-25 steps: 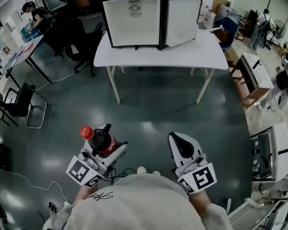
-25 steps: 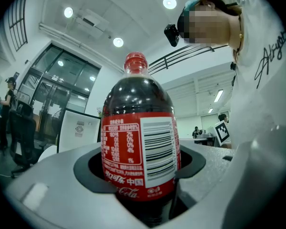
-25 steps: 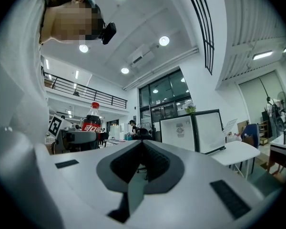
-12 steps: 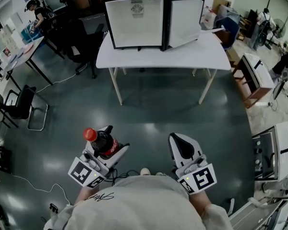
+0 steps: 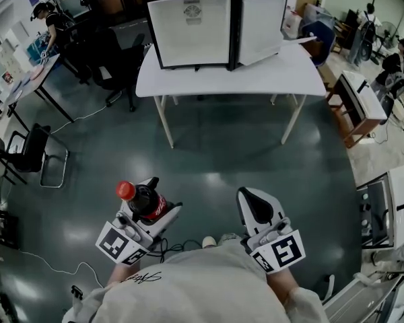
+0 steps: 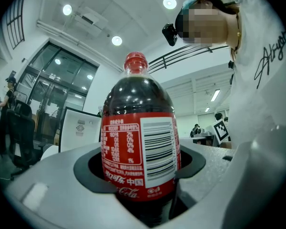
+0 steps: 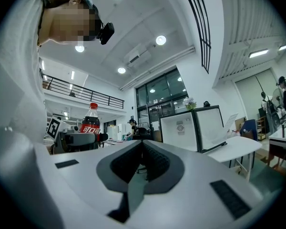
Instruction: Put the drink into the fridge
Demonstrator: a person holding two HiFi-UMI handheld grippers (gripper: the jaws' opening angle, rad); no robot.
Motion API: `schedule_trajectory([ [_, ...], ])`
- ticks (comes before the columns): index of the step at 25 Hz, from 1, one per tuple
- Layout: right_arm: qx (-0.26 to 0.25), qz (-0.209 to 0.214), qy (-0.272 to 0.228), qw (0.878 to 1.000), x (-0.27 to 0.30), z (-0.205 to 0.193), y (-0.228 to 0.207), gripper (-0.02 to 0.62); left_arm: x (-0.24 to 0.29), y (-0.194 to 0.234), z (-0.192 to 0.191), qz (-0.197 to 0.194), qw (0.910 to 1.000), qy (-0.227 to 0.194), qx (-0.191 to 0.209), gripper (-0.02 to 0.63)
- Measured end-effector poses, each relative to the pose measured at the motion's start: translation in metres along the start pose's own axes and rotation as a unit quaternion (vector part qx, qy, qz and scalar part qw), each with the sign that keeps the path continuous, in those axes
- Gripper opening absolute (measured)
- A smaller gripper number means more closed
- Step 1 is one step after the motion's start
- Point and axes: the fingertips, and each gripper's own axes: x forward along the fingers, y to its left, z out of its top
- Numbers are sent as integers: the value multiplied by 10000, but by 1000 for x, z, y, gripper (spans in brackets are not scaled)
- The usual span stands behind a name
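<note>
Cola bottle upright in clamped jaws of the left gripper; jaws of the right gripper together, empty.

The drink bottle is glossy plastic — the floor smooth and sheeny, the table matt white.

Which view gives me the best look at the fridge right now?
Head view: the fridge shows largest and whole, standing on the white table. The right gripper view shows it small but unblocked; in the left gripper view the cola bottle hides most of it.
</note>
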Motion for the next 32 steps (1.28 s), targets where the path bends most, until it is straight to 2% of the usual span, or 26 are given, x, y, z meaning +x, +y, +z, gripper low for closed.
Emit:
schedule_trajectory([
  [7,63,-139,147,9998,1,-8,0,12,-1,4,-6,-129,9999,39,-93,324],
  [15,86,-117,188,9997,9,-14,0,12,2,11,-9,-91,9999,-4,-128,324],
  [32,151,22,104,9998,74,-10,-44,12,47,64,-2,-24,10000,-27,23,324],
])
